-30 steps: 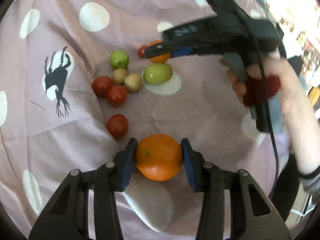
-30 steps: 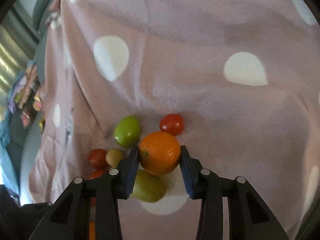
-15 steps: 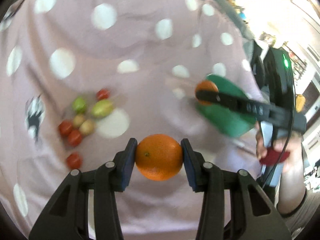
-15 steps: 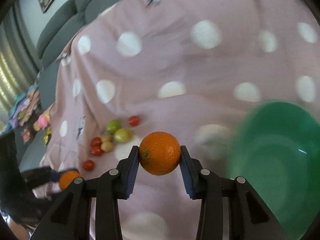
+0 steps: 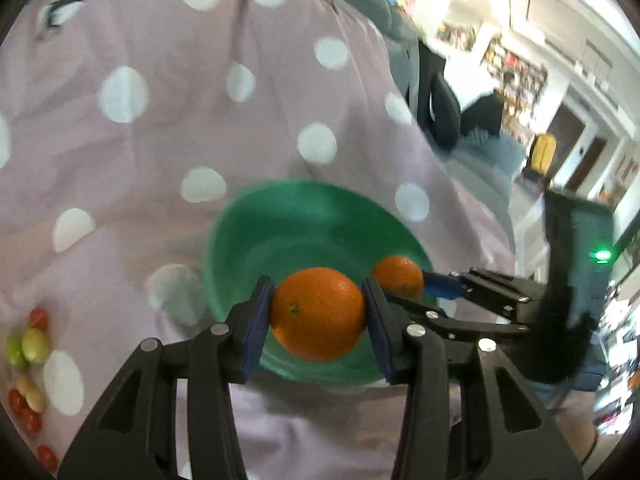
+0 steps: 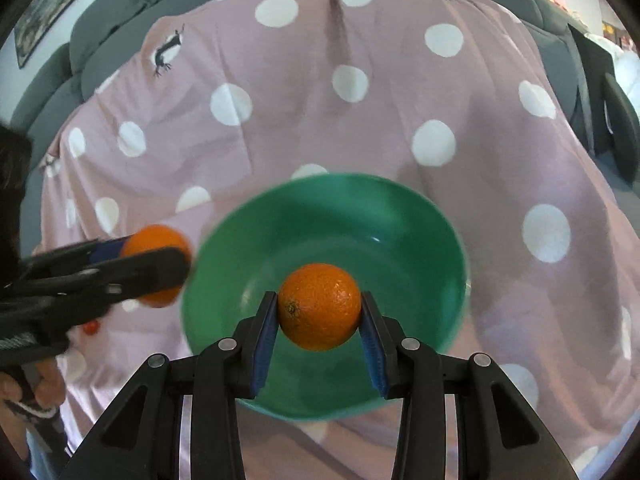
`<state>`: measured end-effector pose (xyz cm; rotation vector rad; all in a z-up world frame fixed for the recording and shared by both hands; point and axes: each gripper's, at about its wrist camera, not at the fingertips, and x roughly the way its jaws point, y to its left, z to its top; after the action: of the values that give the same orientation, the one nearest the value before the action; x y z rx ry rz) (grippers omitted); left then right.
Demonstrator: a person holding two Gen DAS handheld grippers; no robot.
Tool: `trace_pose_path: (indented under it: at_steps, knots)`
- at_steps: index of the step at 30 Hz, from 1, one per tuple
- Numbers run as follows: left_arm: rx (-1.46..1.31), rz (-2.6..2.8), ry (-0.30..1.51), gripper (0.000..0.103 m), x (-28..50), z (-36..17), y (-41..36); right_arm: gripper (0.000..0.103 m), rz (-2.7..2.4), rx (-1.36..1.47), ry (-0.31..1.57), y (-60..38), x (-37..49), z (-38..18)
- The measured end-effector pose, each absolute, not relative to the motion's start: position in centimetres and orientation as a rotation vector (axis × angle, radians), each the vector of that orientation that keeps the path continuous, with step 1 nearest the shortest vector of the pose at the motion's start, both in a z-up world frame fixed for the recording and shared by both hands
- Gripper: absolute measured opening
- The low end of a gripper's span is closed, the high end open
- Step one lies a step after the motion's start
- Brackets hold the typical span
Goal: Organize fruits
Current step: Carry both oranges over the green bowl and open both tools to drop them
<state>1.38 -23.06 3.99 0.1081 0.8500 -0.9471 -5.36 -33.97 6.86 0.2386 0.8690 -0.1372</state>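
My left gripper point(image 5: 318, 316) is shut on an orange point(image 5: 318, 314) and holds it above the near rim of a green bowl point(image 5: 280, 232). My right gripper point(image 6: 319, 312) is shut on a second orange point(image 6: 319, 306) and holds it over the bowl's point(image 6: 400, 224) inside. In the left wrist view the right gripper's orange point(image 5: 398, 276) hangs over the bowl's right side. In the right wrist view the left gripper's orange point(image 6: 158, 256) sits just left of the bowl's rim. The bowl looks empty.
The bowl stands on a pink cloth with white dots point(image 6: 320, 80) over a grey sofa point(image 6: 120, 12). Several small red, green and tan fruits point(image 5: 28, 360) lie on the cloth at the far left. A dark chair point(image 5: 436, 108) stands at the right.
Both grippers have carried their oranges from the fruit pile to the right, to the green bowl. The right orange is now over the bowl's inside.
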Motion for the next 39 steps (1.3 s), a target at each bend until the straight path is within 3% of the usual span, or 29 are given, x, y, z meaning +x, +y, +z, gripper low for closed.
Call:
trace_pose_path:
  at_steps: [7, 9, 17, 21, 23, 25, 27, 31, 39]
  knots:
    - [0.235, -0.864, 0.941, 0.046, 2.0, 0.1, -24.1, 0.042, -0.157, 0.190, 0.908, -34.6, -6.0, 6.1]
    - [0.231, -0.853, 0.941, 0.050, 2.3, 0.2, -23.7, 0.046, -0.146, 0.170, 0.910, -34.2, -5.8, 6.2]
    - [0.324, -0.763, 0.903, 0.049, 2.4, 1.2, -23.1, 0.046, -0.101, 0.144, 0.945, -32.3, -5.4, 6.0]
    - [0.230, -0.775, 0.888, 0.050, 2.8, 2.3, -21.9, 0.046, -0.049, 0.142, 1.007, -31.5, -4.1, 5.5]
    - [0.142, -0.777, 0.859, 0.058, 2.7, 3.5, -20.0, 0.046, -0.021, 0.095, 1.025, -30.8, -3.2, 5.5]
    - [0.091, -0.739, 0.839, 0.084, 2.5, 4.3, -18.1, 0.046, -0.005, 0.041, 1.053, -29.9, -2.1, 5.5]
    - [0.058, -0.681, 0.819, 0.090, 2.3, 4.6, -15.6, 0.046, 0.027, 0.000, 1.074, -29.1, -1.1, 5.2]
    - [0.044, -0.582, 0.836, 0.091, 1.9, 4.0, -10.4, 0.046, 0.068, -0.090, 1.138, -27.4, 1.0, 4.0]
    - [-0.005, -0.357, 0.845, 0.091, 1.0, 2.9, 1.1, 0.045, 0.308, 0.011, 1.149, -25.0, 2.3, 4.5]
